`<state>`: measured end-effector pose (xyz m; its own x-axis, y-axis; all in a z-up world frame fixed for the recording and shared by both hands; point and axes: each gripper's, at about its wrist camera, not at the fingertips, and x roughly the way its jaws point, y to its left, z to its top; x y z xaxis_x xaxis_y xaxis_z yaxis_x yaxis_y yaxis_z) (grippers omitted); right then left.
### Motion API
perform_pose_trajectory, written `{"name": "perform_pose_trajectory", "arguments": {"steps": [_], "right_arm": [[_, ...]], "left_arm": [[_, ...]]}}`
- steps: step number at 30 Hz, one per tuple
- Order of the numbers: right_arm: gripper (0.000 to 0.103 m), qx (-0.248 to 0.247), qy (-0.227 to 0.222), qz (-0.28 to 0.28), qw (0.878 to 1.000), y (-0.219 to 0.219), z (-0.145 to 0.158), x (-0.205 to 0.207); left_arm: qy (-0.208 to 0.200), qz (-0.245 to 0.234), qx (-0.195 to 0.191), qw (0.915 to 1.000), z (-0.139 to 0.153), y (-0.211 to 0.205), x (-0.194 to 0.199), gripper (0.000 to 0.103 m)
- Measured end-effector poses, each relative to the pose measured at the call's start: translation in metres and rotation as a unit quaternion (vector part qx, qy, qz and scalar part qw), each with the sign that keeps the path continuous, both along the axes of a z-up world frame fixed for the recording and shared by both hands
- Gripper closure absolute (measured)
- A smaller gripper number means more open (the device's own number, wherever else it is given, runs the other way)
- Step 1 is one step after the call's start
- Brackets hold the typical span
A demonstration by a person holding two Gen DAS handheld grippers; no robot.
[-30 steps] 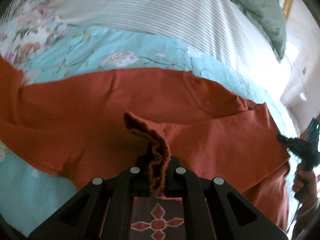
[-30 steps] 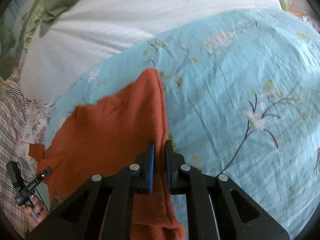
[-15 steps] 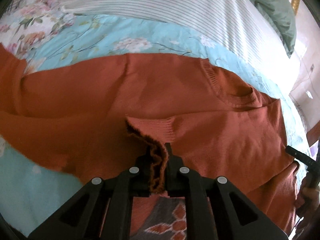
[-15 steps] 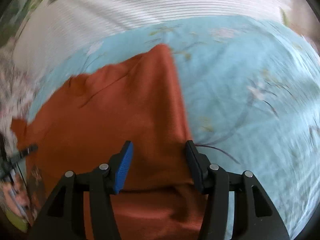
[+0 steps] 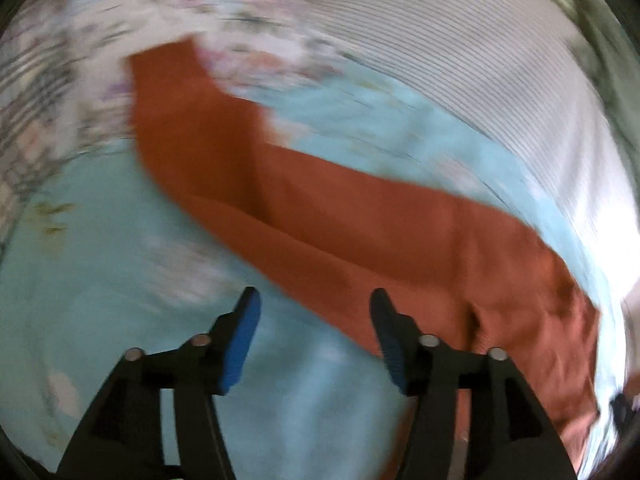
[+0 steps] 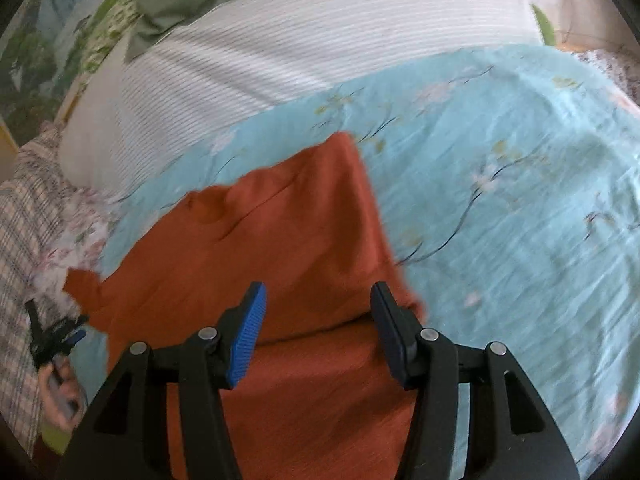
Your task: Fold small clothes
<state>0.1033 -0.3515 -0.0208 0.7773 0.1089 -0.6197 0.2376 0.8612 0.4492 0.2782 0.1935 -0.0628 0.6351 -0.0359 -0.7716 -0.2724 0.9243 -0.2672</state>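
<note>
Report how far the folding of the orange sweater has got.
Done: part of the orange sweater is turned over itself on the blue floral bedsheet. In hand: nothing; the left hand-held gripper and the right hand-held gripper are open and empty. Left: one sleeve lies stretched out, unfolded.

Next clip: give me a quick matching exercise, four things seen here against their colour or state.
Things:
1. rust sweater
2. floral sheet
3. striped bedding
4. left tongs

Colour or state:
A. open, holding nothing
B. white with fine lines
C. pale blue with blossom sprigs
D. orange-brown, lying on the bed

Pairs: 1-D, 2-C, 3-B, 4-A
</note>
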Motion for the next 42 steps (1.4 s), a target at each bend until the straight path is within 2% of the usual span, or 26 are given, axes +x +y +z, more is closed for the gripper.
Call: {"name": "perform_pose_trajectory", "arguments": {"steps": [2, 6, 13, 15, 16, 17, 18, 19, 20, 22, 27, 32, 35, 37, 42], "right_arm": [[0.047, 0.004, 0.003, 0.015, 1.0, 0.013, -0.002, -0.003], [0.047, 0.007, 0.013, 0.048, 0.999, 0.035, -0.005, 0.003], [0.047, 0.006, 0.027, 0.071, 0.997, 0.053, -0.009, 0.013], [0.047, 0.009, 0.03, 0.072, 0.997, 0.055, -0.012, 0.013], [0.047, 0.009, 0.033, 0.073, 0.997, 0.056, -0.014, 0.013], [0.047, 0.01, 0.034, 0.074, 0.997, 0.057, -0.014, 0.013], [0.047, 0.011, 0.035, 0.075, 0.997, 0.057, -0.014, 0.012], [0.047, 0.011, 0.036, 0.076, 0.996, 0.058, -0.015, 0.011], [0.047, 0.012, 0.036, 0.077, 0.996, 0.058, -0.015, 0.01], [0.047, 0.014, 0.034, 0.076, 0.996, 0.057, -0.015, 0.007], [0.047, 0.024, 0.029, 0.071, 0.997, 0.054, -0.014, 0.001], [0.047, 0.034, 0.019, 0.072, 0.997, 0.054, -0.012, -0.006], [0.047, 0.037, 0.016, 0.071, 0.997, 0.053, -0.012, -0.012], [0.047, 0.041, 0.015, 0.067, 0.997, 0.049, -0.014, -0.016], [0.047, 0.048, 0.014, 0.051, 0.997, 0.036, -0.016, -0.028]], "left_arm": [[-0.002, 0.038, -0.017, 0.9991, -0.001, 0.031, 0.005, 0.034], [0.002, 0.098, -0.052, 0.9938, -0.009, 0.096, 0.028, 0.033], [0.003, 0.147, -0.054, 0.9877, -0.024, 0.158, 0.079, 0.032], [-0.004, 0.157, -0.042, 0.9867, -0.024, 0.169, 0.091, 0.032], [-0.006, 0.164, -0.033, 0.9859, -0.023, 0.173, 0.096, 0.035], [-0.009, 0.17, -0.024, 0.9851, -0.021, 0.176, 0.099, 0.05], [-0.013, 0.172, -0.014, 0.9849, -0.02, 0.18, 0.102, 0.078], [-0.012, 0.171, -0.013, 0.9851, -0.019, 0.182, 0.103, 0.089], [-0.016, 0.164, -0.022, 0.986, -0.018, 0.185, 0.102, 0.094], [-0.033, 0.159, -0.025, 0.9864, -0.009, 0.181, 0.093, 0.096], [-0.084, 0.109, -0.022, 0.9903, 0.025, 0.144, 0.055, 0.099], [-0.141, 0.028, -0.028, 0.9893, 0.065, 0.073, 0.022, 0.1], [-0.152, -0.029, -0.037, 0.9872, 0.078, 0.015, 0.02, 0.1], [-0.157, -0.074, -0.039, 0.9841, 0.084, -0.027, 0.014, 0.1], [-0.143, -0.182, -0.073, 0.9701, 0.079, -0.128, 0.004, 0.1]]}}
